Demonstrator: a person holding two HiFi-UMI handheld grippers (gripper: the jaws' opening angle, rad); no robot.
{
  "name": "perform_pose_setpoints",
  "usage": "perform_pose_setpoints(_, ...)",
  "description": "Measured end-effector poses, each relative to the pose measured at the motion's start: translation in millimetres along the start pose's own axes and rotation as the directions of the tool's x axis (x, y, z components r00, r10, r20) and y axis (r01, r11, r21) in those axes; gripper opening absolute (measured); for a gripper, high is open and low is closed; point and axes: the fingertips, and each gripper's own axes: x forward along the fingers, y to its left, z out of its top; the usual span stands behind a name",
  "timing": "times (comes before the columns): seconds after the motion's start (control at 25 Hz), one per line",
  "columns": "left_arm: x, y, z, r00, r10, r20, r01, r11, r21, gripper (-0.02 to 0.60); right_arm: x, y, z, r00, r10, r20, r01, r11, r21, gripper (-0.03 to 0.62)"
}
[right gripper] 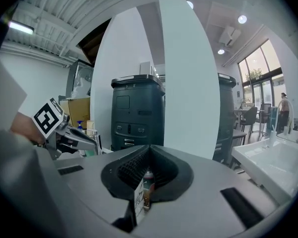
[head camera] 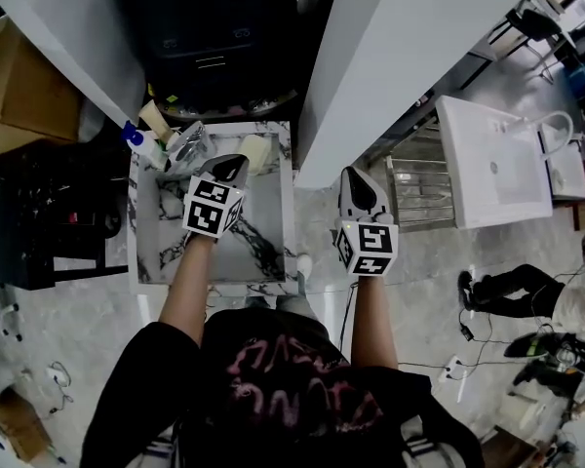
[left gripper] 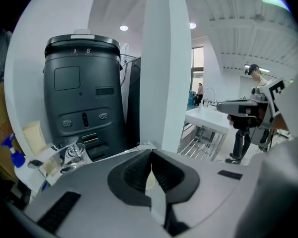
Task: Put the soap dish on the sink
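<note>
A marble sink (head camera: 273, 224) stands in front of me. A cream soap dish (head camera: 256, 152) rests on its back ledge, right of the chrome faucet (head camera: 187, 147). My left gripper (head camera: 231, 167) hovers over the basin with its tips just short of the dish. Its jaws are shut and nothing sits between the pads (left gripper: 139, 170); a cream sliver shows through the gap below them. My right gripper (head camera: 357, 179) hangs to the right of the sink, off its edge, also shut and empty. In the left gripper view the right gripper (left gripper: 223, 104) shows at the right.
A dark grey machine (head camera: 214, 37) stands behind the sink, with a white pillar (head camera: 400, 57) to its right. A blue spray bottle (head camera: 132, 135) and a cream block (head camera: 156, 120) sit at the back left corner. A metal rack (head camera: 419, 188) and a white basin (head camera: 492, 159) lie to the right.
</note>
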Motion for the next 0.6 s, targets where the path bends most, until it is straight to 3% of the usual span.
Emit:
perform_pose_setpoints(0.28, -41, 7, 40, 0.991, 0.047, 0.124, -0.048, 0.999, 0.004, 0.017, -7, 13, 20, 0.999, 0.005, 0.036, -0.004, 1.0, -0.013, 0.012)
perform_pose_setpoints(0.6, -92, 7, 87, 0.956, 0.1, 0.277, -0.119, 0.991, 0.054, 0.017, -22, 18, 43, 0.995, 0.001, 0.098, -0.004, 1.0, 0.025, 0.012)
